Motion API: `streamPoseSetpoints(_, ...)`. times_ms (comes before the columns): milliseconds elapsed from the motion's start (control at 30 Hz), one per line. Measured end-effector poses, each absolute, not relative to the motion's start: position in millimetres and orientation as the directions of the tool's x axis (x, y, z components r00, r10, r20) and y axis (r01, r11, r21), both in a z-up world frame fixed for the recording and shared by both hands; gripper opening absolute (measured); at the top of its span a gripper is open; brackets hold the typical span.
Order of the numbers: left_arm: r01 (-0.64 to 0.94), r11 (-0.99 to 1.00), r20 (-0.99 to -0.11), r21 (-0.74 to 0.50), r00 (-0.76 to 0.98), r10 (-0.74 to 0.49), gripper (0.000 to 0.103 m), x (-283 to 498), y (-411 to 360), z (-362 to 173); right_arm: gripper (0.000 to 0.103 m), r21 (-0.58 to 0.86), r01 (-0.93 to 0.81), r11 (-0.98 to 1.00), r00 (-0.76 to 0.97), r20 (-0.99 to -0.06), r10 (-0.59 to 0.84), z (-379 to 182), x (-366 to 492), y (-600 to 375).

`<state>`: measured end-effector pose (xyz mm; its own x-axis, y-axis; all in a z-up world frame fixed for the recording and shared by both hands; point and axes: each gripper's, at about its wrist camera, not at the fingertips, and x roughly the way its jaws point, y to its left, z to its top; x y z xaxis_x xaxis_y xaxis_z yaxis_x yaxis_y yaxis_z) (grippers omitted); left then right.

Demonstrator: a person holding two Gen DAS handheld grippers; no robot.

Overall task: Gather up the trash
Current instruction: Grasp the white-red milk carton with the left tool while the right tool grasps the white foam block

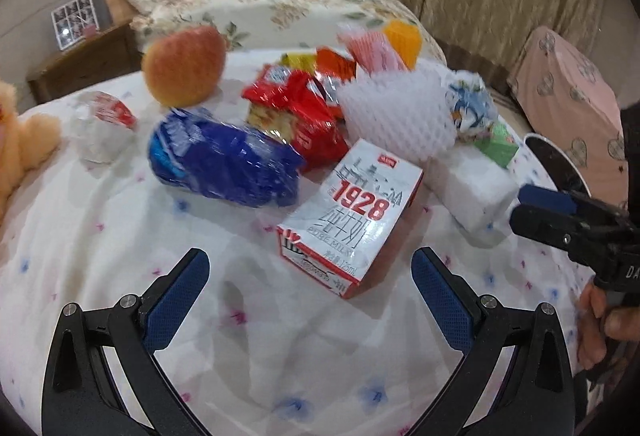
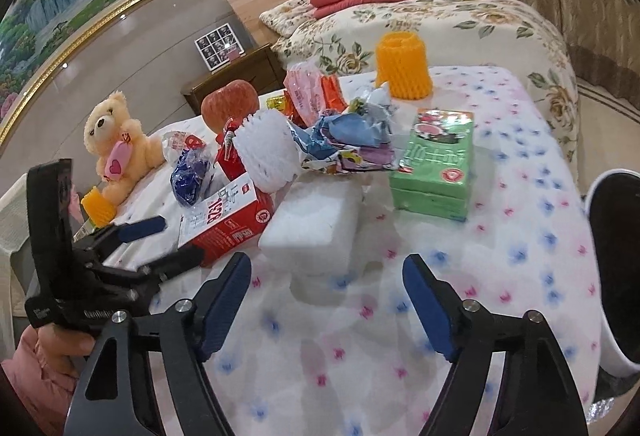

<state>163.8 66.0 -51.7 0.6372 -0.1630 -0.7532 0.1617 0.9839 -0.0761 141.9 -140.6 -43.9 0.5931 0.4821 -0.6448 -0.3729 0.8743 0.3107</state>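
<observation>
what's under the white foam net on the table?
The white foam net leans on the top of the milk carton and the white foam block. A red snack wrapper pokes out behind it. What lies directly beneath is covered.

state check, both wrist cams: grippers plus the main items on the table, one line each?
left gripper: jaws open, empty, just short of the carton
right gripper: jaws open, empty
milk carton: lying on its side
white foam net: lying against the wrapper pile
blue wrapper: crumpled
apple: whole, resting on the table
green tissue pack: flat, sealed
white foam block: flat, ahead of the right gripper
</observation>
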Motion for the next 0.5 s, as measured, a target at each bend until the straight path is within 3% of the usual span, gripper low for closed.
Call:
streamPoseSetpoints(67,0.163,0.983,-0.754,-0.084,0.635,-0.170,0.103,166.7,65.4,-51.1,0.072,0.313,-0.387,0.867,0.580,-0.648,0.493,-45.8,147.3,-136.9)
streamPoseSetpoints(133,0.156,0.983,-0.745,-0.092,0.644,-0.172,0.102,168.2,66.8,-49.4,0.057,0.308,-0.394,0.866,0.575,-0.652,0.494,-47.6,150.9,-134.3)
streamPoseSetpoints(200,0.160,0.982,-0.744,-0.100,0.644,-0.181,0.083,169.4,66.2,-49.6,0.044,0.318,-0.401,0.859,0.563,-0.655,0.505,-49.9,153.6,-133.0)
streamPoseSetpoints(233,0.167,0.981,-0.749,-0.098,0.637,-0.184,0.075,170.1,64.4,-51.3,0.043,0.329,-0.406,0.853,0.554,-0.654,0.516,-51.2,154.8,-133.5)
streamPoseSetpoints(267,0.173,0.981,-0.755,-0.091,0.630,-0.181,0.056,173.6,62.2,-52.6,0.042,0.336,-0.409,0.848,0.550,-0.651,0.523,-52.6,154.3,-134.6)
streamPoseSetpoints(333,0.176,0.982,-0.760,-0.072,0.628,-0.168,0.055,171.5,58.7,-53.5,0.035,0.348,-0.414,0.841,0.541,-0.648,0.535,-53.8,152.9,-137.0)
streamPoseSetpoints(400,0.186,0.978,-0.746,-0.094,0.637,-0.193,0.055,164.7,58.7,-50.5,0.015,0.370,-0.419,0.829,0.526,-0.646,0.554,-54.4,150.6,-139.7)
streamPoseSetpoints(500,0.184,0.977,-0.740,-0.108,0.641,-0.203,0.054,150.1,56.2,-50.2,0.015,0.387,-0.424,0.819,0.518,-0.638,0.570,-54.0,143.1,-145.6)
